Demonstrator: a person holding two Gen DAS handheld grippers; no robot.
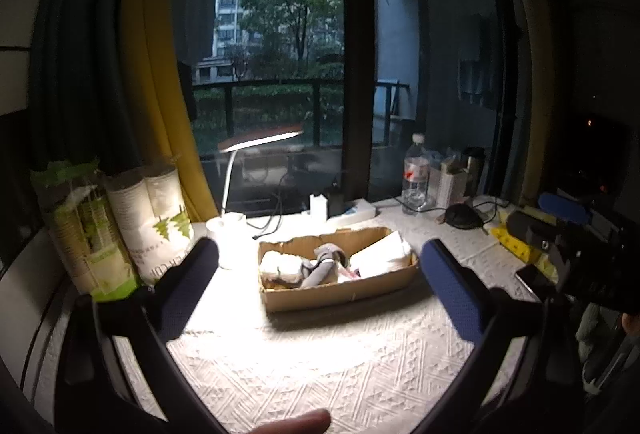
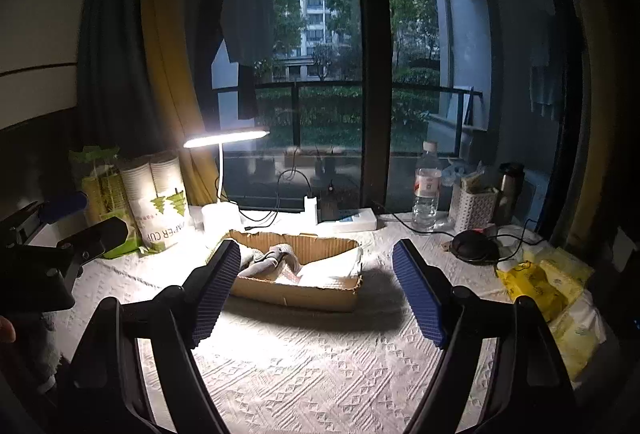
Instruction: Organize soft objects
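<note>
Nearest the cameras, the left gripper (image 1: pixel 318 266) and right gripper (image 2: pixel 316 274) both hover with jaws spread wide, empty, above the white textured tablecloth (image 2: pixel 304 366). At twelve o'clock ahead sits the cardboard box (image 1: pixel 344 292), holding a gray sock (image 1: pixel 320 268) between folded white cloths (image 1: pixel 382 256). Beyond, at eleven o'clock, a lit desk lamp (image 2: pixel 226 137); at one o'clock, a water bottle (image 2: pixel 427 185).

The cardboard box (image 1: pixel 340 290) stands on the worktop (image 1: pixel 320 366), with socks (image 1: pixel 324 266) inside. Behind it is the lamp (image 1: pixel 230 234); left, the paper cups (image 1: pixel 160 218); right, the bottle (image 1: pixel 416 173).
</note>
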